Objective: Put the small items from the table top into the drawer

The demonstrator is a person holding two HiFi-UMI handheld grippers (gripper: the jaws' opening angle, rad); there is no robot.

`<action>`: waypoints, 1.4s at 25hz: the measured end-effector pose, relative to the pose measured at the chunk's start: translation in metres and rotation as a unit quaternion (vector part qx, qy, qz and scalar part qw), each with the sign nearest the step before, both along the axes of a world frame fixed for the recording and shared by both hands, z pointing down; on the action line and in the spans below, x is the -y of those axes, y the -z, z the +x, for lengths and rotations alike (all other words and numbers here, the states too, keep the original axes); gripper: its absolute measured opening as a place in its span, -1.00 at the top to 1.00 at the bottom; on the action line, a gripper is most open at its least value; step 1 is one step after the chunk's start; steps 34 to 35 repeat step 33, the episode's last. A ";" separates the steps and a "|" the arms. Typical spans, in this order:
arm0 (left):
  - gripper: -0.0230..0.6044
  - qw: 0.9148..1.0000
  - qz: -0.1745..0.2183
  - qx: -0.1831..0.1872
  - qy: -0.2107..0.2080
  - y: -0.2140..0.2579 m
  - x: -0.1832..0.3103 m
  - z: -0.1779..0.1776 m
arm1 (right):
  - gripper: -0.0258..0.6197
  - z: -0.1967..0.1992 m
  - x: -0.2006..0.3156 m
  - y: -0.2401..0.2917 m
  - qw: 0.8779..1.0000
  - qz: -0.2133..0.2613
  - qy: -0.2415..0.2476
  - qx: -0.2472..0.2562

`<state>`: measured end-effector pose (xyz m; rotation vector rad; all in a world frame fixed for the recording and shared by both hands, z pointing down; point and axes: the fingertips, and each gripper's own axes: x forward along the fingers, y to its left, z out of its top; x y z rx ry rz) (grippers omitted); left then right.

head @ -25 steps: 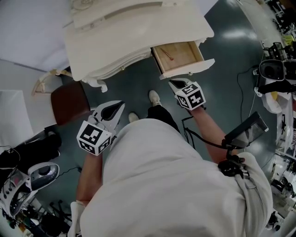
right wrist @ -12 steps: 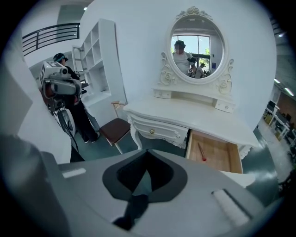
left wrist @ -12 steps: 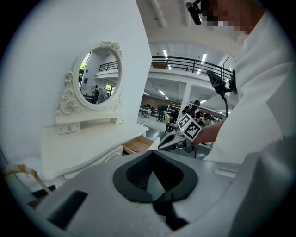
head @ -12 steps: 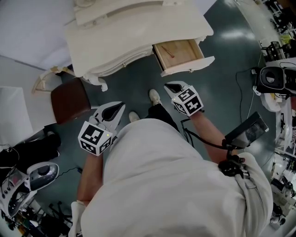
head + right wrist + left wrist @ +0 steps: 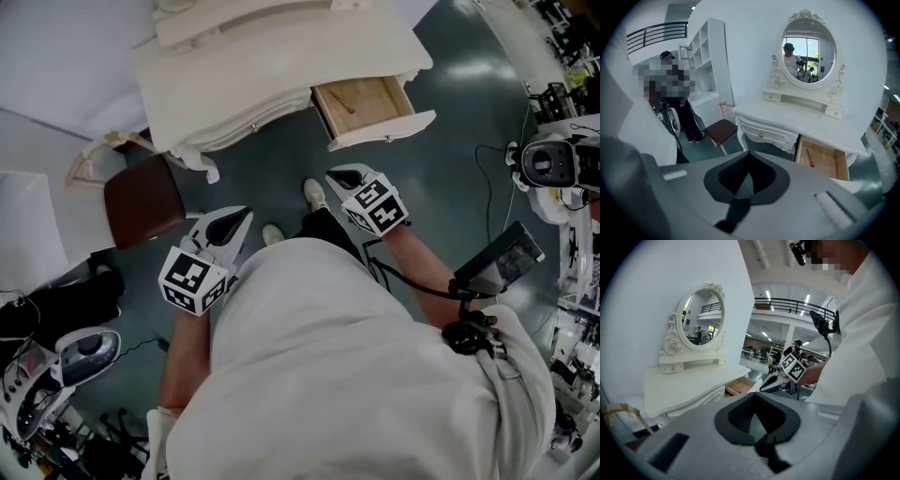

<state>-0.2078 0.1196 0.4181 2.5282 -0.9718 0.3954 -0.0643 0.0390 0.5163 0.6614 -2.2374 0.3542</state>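
Note:
The white dressing table [image 5: 281, 66] has its right drawer [image 5: 367, 105] pulled open, with a thin red pen-like stick [image 5: 341, 101] lying on the wooden bottom. The drawer [image 5: 824, 161] and stick [image 5: 810, 158] also show in the right gripper view. My right gripper [image 5: 330, 173] is shut and empty, held over the floor a little short of the drawer front. My left gripper [image 5: 247, 213] is also shut and empty, lower left by my body. The table top [image 5: 806, 119] looks bare. The left gripper view shows the right gripper [image 5: 780, 378] before the drawer [image 5: 740, 385].
An oval mirror [image 5: 806, 49] stands at the back of the table. A brown-seated chair [image 5: 141, 202] sits left of the table. Cables and equipment [image 5: 548, 169] crowd the right side, and more gear [image 5: 56, 366] lies at the lower left. White shelves [image 5: 705, 65] stand left of the table.
My right gripper has drawn back from the drawer front toward my body. The left gripper has stayed where it was. The drawer stays open.

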 end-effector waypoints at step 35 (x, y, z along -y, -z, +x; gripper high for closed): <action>0.92 1.000 -0.004 -0.007 -0.017 0.004 0.021 0.006 | 0.92 -0.009 0.013 0.008 1.000 0.008 0.019 -0.006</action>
